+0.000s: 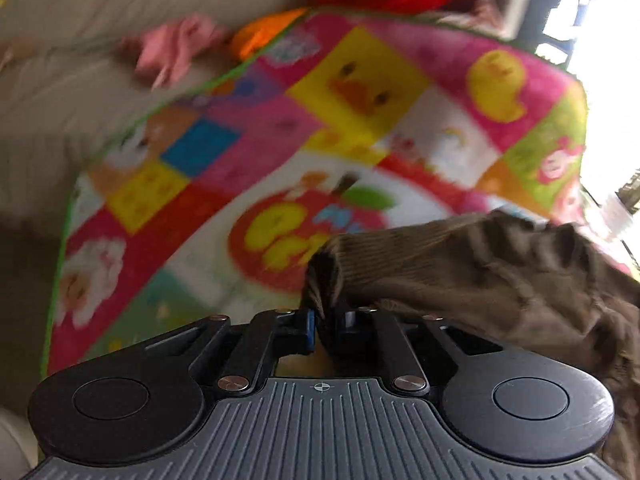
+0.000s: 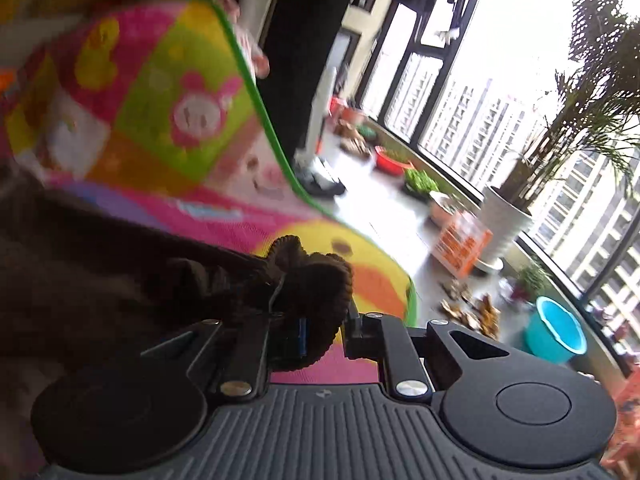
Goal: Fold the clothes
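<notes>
1. Gripping the brown knit sweater [image 1: 460,264] at a ribbed cuff, our left claw [image 1: 320,330] is clamped on bunched fabric.
2. Our right claw [image 2: 316,336] pinches another ribbed edge of it.
3. We find the garment slung between both claws above the cartoon play mat [image 1: 248,152].
4. We judge the knit soft, limp and stretchy; hold ribbed hems, where the fabric is thickest.

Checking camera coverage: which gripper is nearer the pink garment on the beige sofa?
Left. The pink garment lies beyond the left gripper, past the mat; the right gripper faces the windows.
</notes>
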